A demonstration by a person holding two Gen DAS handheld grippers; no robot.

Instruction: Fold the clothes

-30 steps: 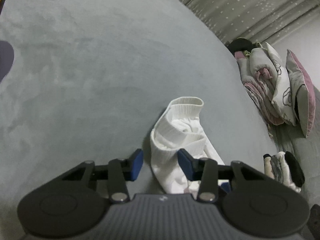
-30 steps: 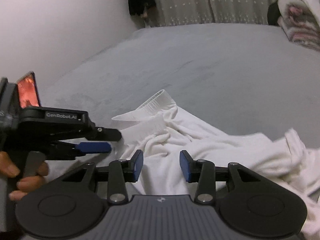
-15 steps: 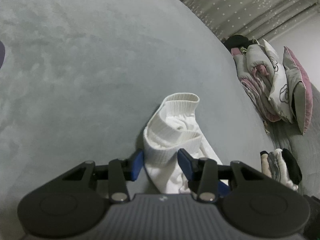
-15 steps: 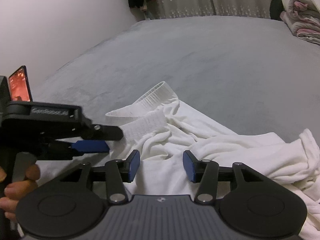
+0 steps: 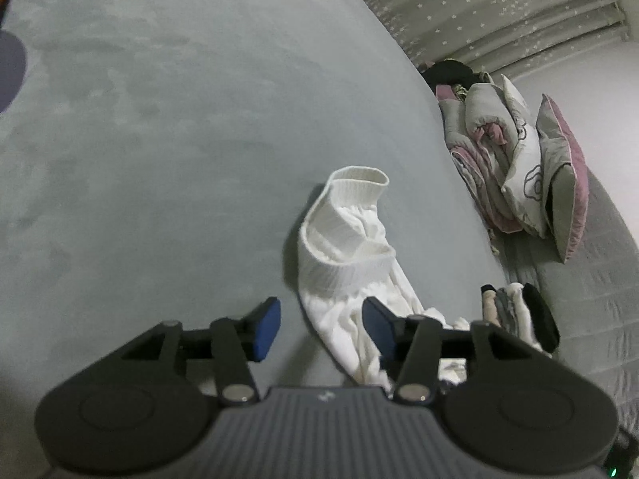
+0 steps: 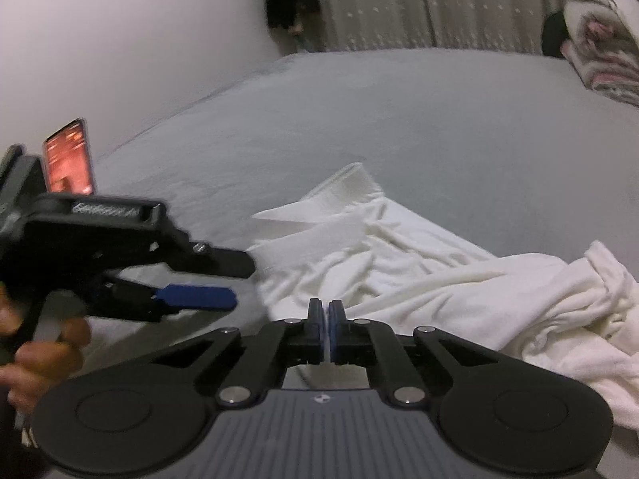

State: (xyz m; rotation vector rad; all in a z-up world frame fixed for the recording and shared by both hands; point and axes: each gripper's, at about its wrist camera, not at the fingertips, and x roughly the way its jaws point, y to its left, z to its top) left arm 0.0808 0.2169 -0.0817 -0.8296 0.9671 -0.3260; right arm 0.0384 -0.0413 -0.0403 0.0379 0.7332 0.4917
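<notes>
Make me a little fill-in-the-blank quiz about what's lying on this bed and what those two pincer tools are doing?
1. The crumpled garment lying on the grey bed is ____ in colour.
2. The right gripper has its jaws ____.
3. The left gripper has its jaws ____.
4. The pads on both grippers are ____ in colour.

Missing words: white; shut; open; blue
</notes>
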